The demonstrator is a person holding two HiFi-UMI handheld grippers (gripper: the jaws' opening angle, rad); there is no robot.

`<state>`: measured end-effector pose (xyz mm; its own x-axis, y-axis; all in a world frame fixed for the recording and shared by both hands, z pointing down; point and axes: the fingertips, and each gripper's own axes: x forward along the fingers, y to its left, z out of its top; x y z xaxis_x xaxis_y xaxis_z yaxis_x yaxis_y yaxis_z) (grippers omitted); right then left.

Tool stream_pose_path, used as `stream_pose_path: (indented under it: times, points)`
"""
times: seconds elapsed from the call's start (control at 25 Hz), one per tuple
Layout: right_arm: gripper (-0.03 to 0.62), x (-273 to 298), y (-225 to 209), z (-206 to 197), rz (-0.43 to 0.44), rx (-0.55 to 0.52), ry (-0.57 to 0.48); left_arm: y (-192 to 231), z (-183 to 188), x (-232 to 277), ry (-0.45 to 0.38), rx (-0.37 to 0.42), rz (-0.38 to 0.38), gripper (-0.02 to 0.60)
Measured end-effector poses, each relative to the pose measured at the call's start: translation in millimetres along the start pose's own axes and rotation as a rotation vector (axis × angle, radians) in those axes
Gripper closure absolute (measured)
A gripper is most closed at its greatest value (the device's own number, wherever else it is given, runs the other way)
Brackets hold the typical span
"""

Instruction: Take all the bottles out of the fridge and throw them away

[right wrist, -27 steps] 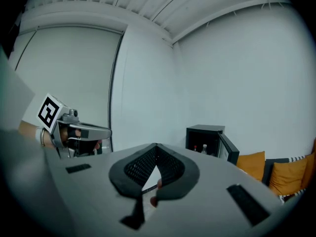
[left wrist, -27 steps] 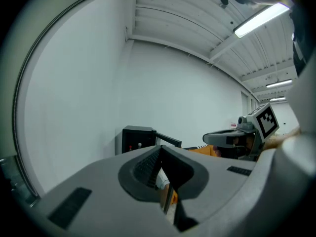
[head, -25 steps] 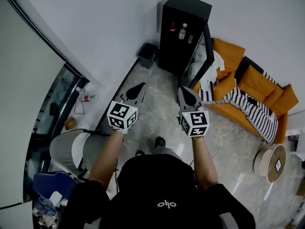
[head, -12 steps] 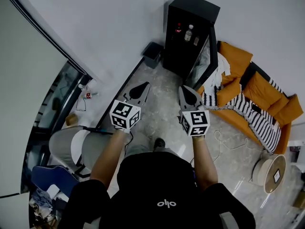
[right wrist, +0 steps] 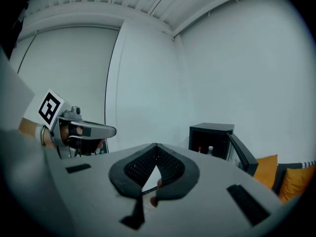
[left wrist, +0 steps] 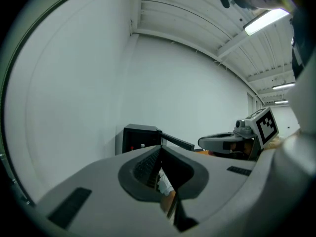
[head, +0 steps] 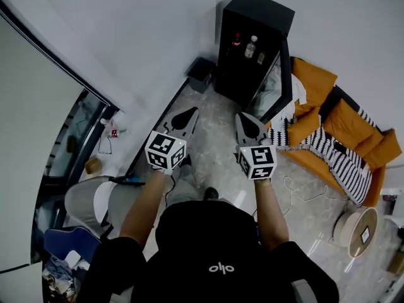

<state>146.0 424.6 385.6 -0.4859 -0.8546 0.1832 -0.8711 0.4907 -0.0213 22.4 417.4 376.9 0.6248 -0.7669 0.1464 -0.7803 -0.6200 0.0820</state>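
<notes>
A red-capped bottle (head: 237, 40) and a clear bottle (head: 250, 46) stand side by side on an upper shelf inside the black fridge (head: 255, 14). Its door (head: 288, 74) hangs open toward the sofa (head: 315, 81). Both bottles are well apart from the claws, ahead of them across the pale floor. The first is dark with a red top; the second is see-through with a light cap. Their labels are too small to read.

The left claw (head: 187, 114) and the right claw (head: 246, 120) are held side by side, near each other, pointing toward the fridge. Each has its tips pressed together with nothing between them, as both gripper views show. Each carries a cube with black-and-white square markers.

A small dark bin (head: 202, 73) sits just beside the fridge against the wall. A striped blanket (head: 328, 147) lies over the orange sofa. The person's black shirt (head: 208, 245) bears a white mark reading roughly "ollo".
</notes>
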Motion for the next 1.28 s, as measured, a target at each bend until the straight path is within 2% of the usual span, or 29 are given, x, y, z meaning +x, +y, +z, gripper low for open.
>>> stream_pose_path:
  times: [0.92,1.28]
  points:
    - [0.591,204.5,-26.6,42.4,-0.135,0.0,0.057,189.5,27.9,114.4,0.034,-0.022,-0.146,0.58]
    - [0.591,255.0,-32.3,47.6,-0.206,0.016,0.071,236.8,29.1,147.3,0.053,-0.032,-0.223,0.58]
